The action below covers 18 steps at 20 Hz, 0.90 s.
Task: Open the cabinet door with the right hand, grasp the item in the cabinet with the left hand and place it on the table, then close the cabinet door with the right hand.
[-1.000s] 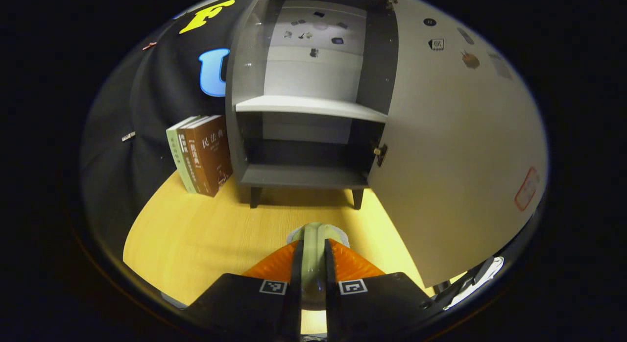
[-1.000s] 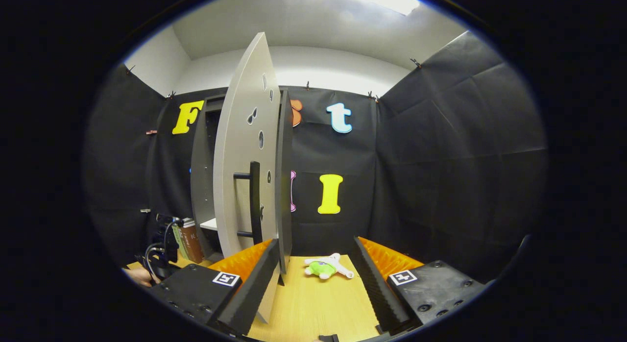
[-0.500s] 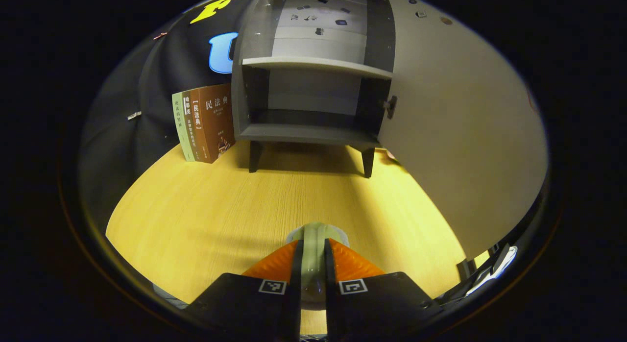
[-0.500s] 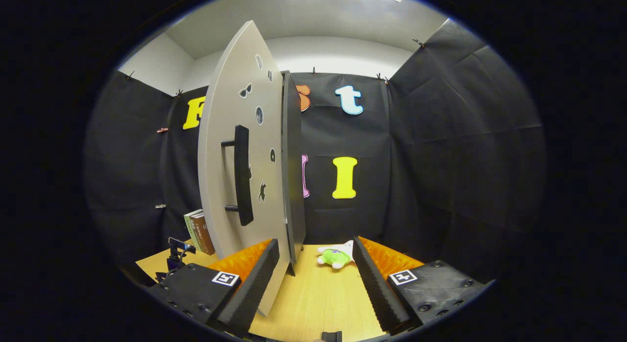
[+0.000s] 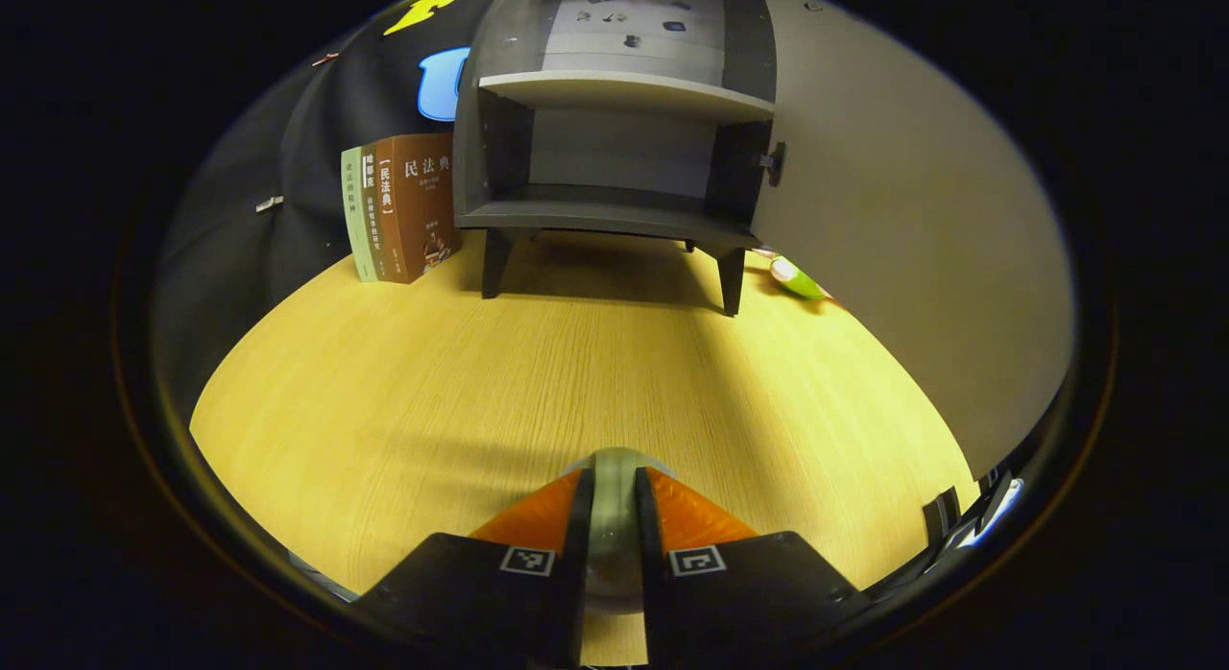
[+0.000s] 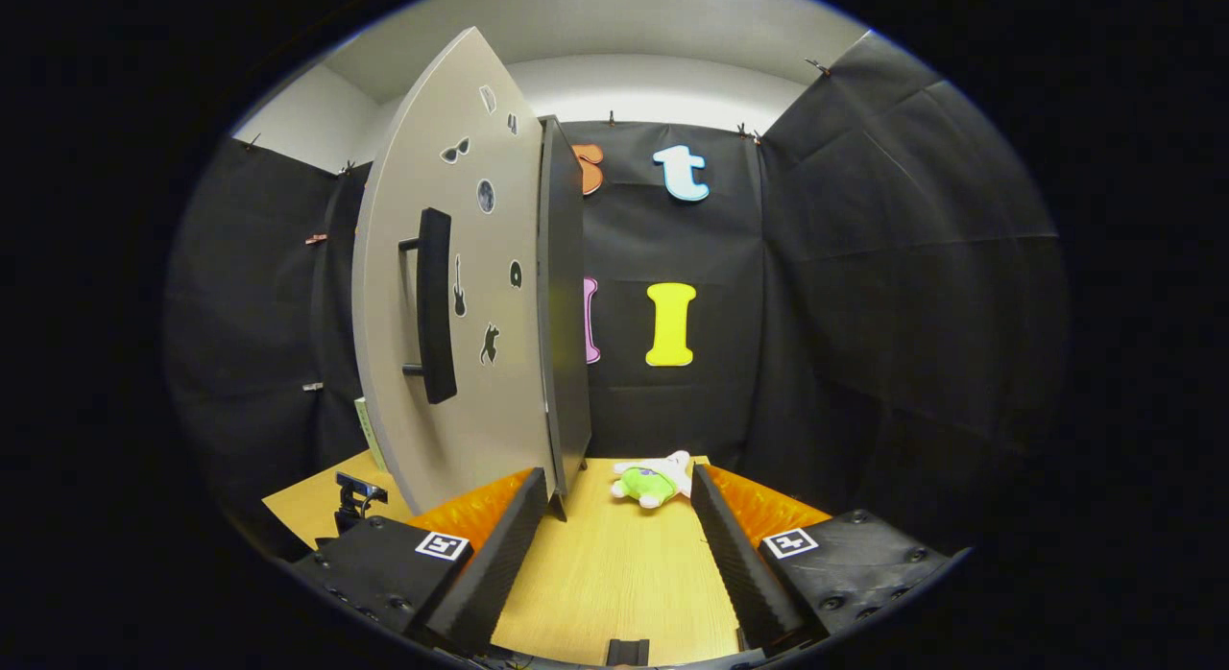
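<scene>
- Now I see my left gripper (image 5: 614,492) clamped on the item (image 5: 614,526), a pale, translucent thing low over the table (image 5: 432,382).
- It looks light and smooth; I judge it slippery.
- My right gripper (image 6: 614,497) is spread apart; door (image 6: 451,296) open at ten o'clock, handle (image 6: 434,305) free.

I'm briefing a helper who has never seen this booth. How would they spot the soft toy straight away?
Find the grey cabinet on the wooden table, with its pale door swung open. On the tabletop to the right of the cabinet's foot, by the black back wall, lies the soft toy. It is the one floppy thing there, bright green and white.
</scene>
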Each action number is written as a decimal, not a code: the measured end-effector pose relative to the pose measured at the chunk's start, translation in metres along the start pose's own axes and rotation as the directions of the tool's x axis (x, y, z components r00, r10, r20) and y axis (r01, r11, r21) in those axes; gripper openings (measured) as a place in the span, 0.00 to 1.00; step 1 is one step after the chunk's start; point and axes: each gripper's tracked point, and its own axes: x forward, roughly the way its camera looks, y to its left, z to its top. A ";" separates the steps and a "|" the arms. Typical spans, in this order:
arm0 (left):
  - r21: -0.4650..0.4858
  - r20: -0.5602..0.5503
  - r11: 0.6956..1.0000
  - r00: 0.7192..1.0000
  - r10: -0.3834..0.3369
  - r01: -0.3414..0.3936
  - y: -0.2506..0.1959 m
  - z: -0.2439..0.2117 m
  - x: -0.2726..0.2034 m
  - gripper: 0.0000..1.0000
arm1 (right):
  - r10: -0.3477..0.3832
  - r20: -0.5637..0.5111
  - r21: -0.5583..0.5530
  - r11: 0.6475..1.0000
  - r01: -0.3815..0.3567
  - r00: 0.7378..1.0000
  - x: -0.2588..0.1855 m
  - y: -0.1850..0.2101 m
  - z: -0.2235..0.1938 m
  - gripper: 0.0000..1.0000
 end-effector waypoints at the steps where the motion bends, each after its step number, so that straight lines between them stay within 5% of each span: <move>1: 0.010 0.002 1.000 1.000 0.009 -0.009 0.001 0.001 -0.001 0.34 | 0.008 -0.003 0.002 1.000 -0.008 1.000 0.001 0.001 -0.001 0.95; 2: 0.022 -0.001 1.000 1.000 0.017 -0.017 0.002 0.000 0.000 0.33 | 0.017 -0.005 0.002 1.000 -0.017 1.000 0.003 0.002 -0.001 0.95; 3: 0.028 0.001 0.999 1.000 0.017 -0.017 0.003 0.002 0.000 0.44 | 0.026 -0.006 0.001 1.000 -0.026 1.000 0.003 0.004 -0.002 0.95; 6: 0.037 0.042 0.999 0.999 0.014 -0.015 0.004 0.018 -0.009 0.58 | 0.058 -0.009 0.005 0.998 -0.058 0.998 0.005 0.010 -0.001 0.95; 7: 0.046 0.063 0.999 0.998 0.020 -0.022 0.006 0.027 -0.013 0.74 | 0.072 -0.009 0.014 0.997 -0.072 0.997 0.006 0.013 0.000 0.95; 11: 0.053 0.151 0.997 0.987 0.050 -0.059 0.015 0.068 -0.047 0.97 | 0.166 0.017 0.075 0.983 -0.167 0.986 0.005 0.039 0.016 0.95; 18: 0.115 0.312 0.992 0.950 0.008 -0.046 0.004 0.154 -0.159 0.97 | 0.304 0.082 0.069 0.948 -0.310 0.949 0.005 0.088 0.045 0.95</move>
